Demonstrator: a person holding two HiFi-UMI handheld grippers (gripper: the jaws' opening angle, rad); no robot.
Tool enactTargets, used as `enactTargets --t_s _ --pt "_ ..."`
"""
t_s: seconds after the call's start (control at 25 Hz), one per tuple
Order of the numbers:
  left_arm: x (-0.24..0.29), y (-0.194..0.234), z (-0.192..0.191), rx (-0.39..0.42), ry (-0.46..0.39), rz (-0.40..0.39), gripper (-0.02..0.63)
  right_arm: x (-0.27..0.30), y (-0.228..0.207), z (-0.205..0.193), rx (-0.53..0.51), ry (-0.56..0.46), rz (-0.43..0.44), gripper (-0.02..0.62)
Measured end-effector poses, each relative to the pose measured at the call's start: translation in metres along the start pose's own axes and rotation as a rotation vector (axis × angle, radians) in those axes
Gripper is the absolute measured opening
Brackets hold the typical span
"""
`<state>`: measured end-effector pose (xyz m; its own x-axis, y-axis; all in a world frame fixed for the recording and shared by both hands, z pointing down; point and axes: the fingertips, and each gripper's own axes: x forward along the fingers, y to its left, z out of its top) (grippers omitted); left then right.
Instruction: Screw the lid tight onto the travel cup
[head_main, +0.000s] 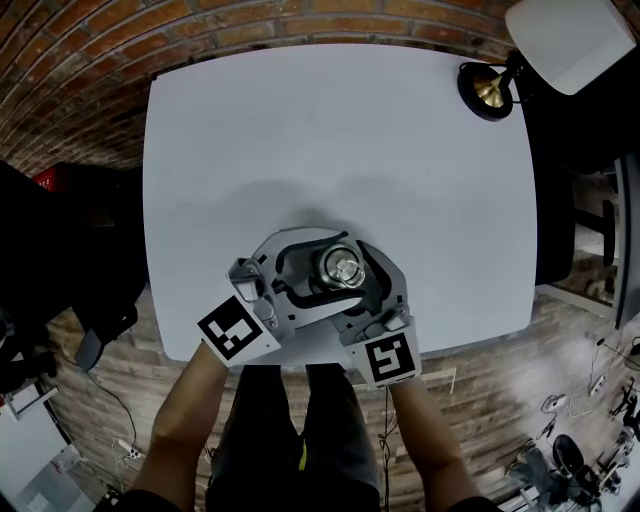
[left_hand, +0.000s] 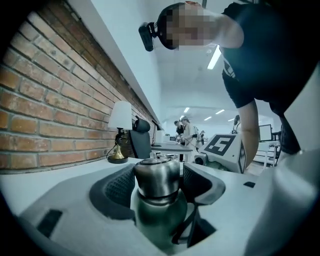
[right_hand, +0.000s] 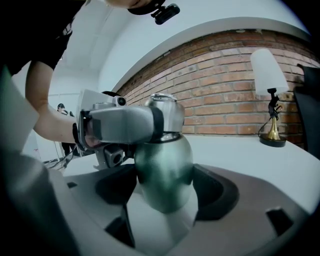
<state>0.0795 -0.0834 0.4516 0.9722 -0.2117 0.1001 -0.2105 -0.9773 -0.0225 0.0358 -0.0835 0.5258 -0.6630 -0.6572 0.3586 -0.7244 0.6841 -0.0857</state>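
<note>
The travel cup (right_hand: 165, 175), dark green metal, stands near the front edge of the white table (head_main: 300, 130), with its steel lid (head_main: 342, 267) on top. My right gripper (head_main: 362, 290) is shut on the cup's rounded body, a pad pressing on each side (right_hand: 165, 192). My left gripper (head_main: 312, 270) reaches in from the left at lid height. Its jaws stand wide around the lid (left_hand: 156, 175), close to it on both sides with thin gaps. One left finger (right_hand: 125, 125) crosses in front of the lid in the right gripper view.
A desk lamp with a brass base (head_main: 487, 90) and a white shade (head_main: 570, 40) stands at the table's far right corner. A brick wall (head_main: 80, 60) runs behind the table. The table's front edge (head_main: 300, 362) lies just under both grippers.
</note>
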Motion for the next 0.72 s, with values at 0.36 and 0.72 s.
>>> enactTargets --t_s 0.36,0.72 --pt "-0.0014 -0.0017 0.0013 0.024 -0.014 -0.104 0.265 0.0007 -0.0006 0.0002 -0.005 0.000 -0.003 0.331" --pt "-0.0023 0.0009 0.0010 -0.013 -0.024 -0.129 0.270 0.0032 -0.0001 0.0017 -0.012 0.005 0.008 0.331"
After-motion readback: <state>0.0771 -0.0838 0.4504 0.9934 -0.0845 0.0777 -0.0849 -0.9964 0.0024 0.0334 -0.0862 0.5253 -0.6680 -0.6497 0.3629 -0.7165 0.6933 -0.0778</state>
